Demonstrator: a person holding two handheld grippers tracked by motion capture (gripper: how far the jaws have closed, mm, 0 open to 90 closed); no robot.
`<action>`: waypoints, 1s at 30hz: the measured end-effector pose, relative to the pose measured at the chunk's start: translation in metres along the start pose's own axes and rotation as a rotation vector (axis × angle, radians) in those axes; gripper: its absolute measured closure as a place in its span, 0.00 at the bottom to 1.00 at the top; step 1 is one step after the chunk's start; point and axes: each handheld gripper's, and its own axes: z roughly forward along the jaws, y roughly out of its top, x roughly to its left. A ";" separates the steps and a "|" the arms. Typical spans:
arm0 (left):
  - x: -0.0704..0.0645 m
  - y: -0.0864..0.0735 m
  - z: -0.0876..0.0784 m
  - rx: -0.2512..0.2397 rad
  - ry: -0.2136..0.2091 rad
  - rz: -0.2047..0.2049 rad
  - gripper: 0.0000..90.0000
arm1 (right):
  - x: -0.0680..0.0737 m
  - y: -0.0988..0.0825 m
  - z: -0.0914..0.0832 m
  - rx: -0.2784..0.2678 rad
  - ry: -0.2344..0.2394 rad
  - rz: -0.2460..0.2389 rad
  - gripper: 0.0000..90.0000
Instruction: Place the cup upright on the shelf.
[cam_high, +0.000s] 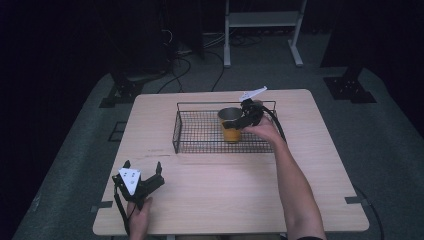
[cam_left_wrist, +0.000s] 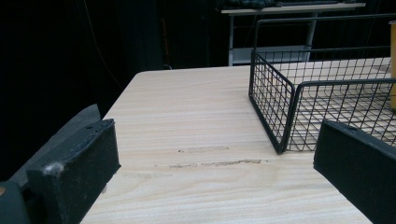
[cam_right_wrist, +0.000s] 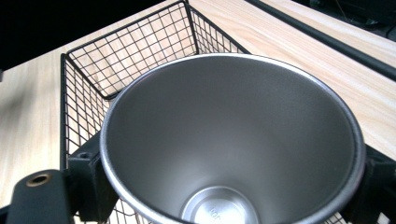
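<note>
Black two-jaw left tool with grey three-cornered plate, black right tool, trailing black cables, bare forearms

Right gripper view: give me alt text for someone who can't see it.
A steel-lined cup, empty, sits between the right gripper jaws, which press its rim from both sides. Below and behind it is a black wire basket on a light wooden table.

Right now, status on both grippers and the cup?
Right gripper shut on cup, upright inside wire basket. Left gripper open, idle on table. Nothing blocking the cup.
</note>
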 end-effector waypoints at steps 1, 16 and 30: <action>0.000 0.000 0.000 0.000 0.000 0.000 0.00 | 0.000 0.000 0.000 0.005 0.000 -0.006 0.13; 0.000 0.000 0.000 0.001 0.000 0.003 0.00 | 0.008 0.000 -0.004 0.048 -0.042 -0.089 0.13; 0.000 0.000 0.000 0.001 0.000 0.003 0.00 | 0.013 -0.001 -0.003 0.069 -0.064 -0.139 0.12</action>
